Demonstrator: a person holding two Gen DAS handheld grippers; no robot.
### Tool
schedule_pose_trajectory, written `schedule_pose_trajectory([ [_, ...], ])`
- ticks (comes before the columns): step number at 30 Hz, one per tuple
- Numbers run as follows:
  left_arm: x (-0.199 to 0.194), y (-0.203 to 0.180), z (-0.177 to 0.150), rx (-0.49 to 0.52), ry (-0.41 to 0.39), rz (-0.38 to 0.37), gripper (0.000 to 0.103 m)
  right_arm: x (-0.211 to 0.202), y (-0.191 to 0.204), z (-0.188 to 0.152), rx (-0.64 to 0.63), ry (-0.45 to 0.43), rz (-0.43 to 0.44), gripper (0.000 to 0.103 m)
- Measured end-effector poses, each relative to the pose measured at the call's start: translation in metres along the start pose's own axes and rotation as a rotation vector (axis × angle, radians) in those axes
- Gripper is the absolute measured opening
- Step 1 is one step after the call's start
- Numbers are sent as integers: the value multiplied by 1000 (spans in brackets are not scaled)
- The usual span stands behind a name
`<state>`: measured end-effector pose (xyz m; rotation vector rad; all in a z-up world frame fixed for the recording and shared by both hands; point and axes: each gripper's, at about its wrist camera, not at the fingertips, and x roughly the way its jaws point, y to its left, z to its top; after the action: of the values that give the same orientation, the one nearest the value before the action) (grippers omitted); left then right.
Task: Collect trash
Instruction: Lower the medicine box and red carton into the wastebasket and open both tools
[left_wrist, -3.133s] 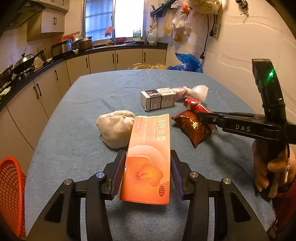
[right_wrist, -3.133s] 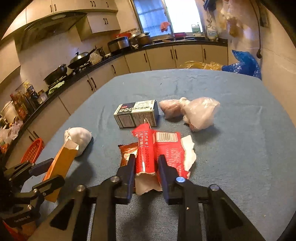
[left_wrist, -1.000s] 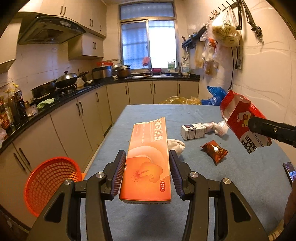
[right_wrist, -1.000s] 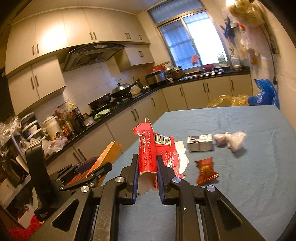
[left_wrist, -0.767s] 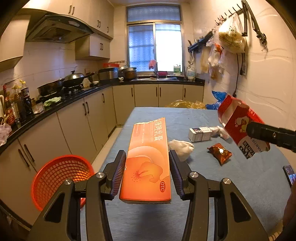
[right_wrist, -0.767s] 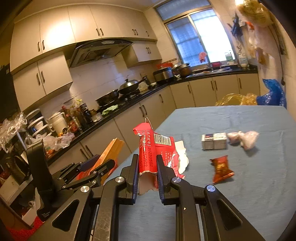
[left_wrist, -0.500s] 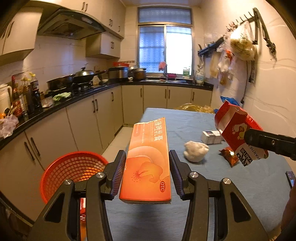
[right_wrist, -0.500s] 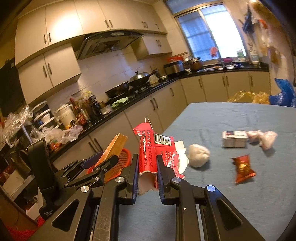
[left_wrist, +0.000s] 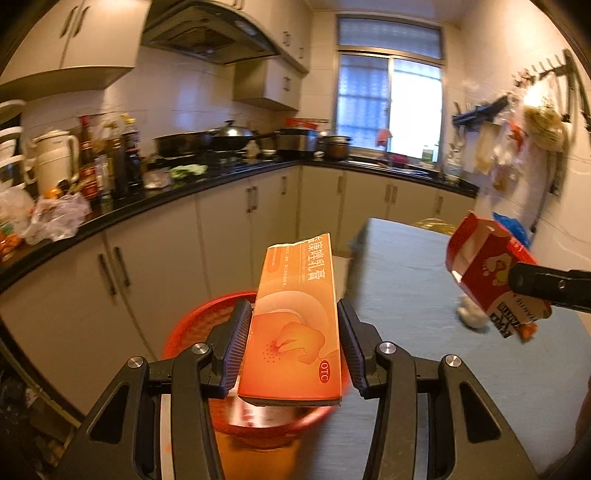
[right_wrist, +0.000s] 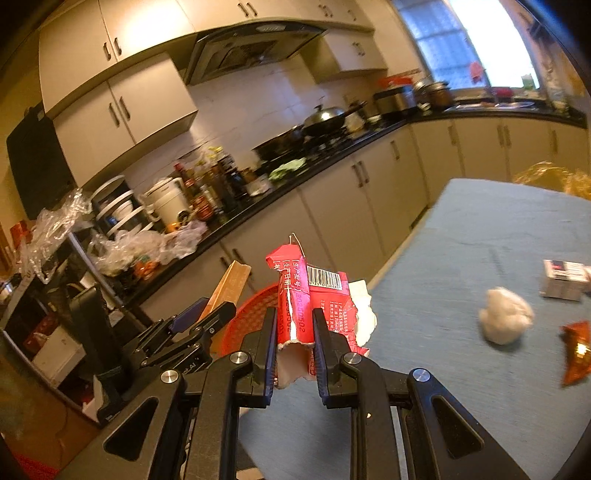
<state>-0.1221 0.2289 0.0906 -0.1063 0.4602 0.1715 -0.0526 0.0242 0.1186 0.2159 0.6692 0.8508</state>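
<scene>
Left gripper: jaws clamped on the long sides of the orange box, held in the air.
Orange box: flat carton, orange print with a pale circle, "OTC" mark near the lower right corner, torn far end. Long axis runs straight away from the camera, far end tipped upward.
Orange box position: above the red basket, which sits on the floor just beside the table edge.
Right gripper: jaws pinched on the red wrapper, held in the air over the near table edge.
Red wrapper: crumpled red pack, white torn lining at the bottom, barcode and printed digits on the side. Long axis roughly upright, top pointing up and away.
Table items: white wad, orange-red packet, small box farthest; all apart from each other.
Background: counter with pots and bottles.
</scene>
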Motion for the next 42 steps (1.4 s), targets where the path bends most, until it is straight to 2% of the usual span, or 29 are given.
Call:
schedule_pose_trajectory([
  [5, 9, 39, -1, -50, 23, 53, 46, 41, 10, 9, 20, 52, 56, 19],
  [9, 21, 56, -6, -93, 57, 54, 46, 73, 14, 14, 50, 101, 100, 19],
  [25, 66, 57, -14, -82, 134, 50, 46, 156, -3, 15, 151, 210, 130, 21],
  [30, 72, 57, -14, -87, 142, 46, 47, 166, -7, 14, 161, 215, 121, 24],
  [31, 71, 56, -15, -88, 143, 43, 49, 168, -8, 14, 163, 218, 124, 27],
  [33, 70, 54, -15, -85, 138, 47, 60, 168, -9, 15, 165, 211, 124, 33],
  [34, 70, 53, -15, -83, 136, 51, 61, 167, -10, 14, 164, 208, 126, 35],
  [42, 60, 43, -11, -73, 122, 53, 67, 134, -17, 18, 140, 152, 104, 35],
])
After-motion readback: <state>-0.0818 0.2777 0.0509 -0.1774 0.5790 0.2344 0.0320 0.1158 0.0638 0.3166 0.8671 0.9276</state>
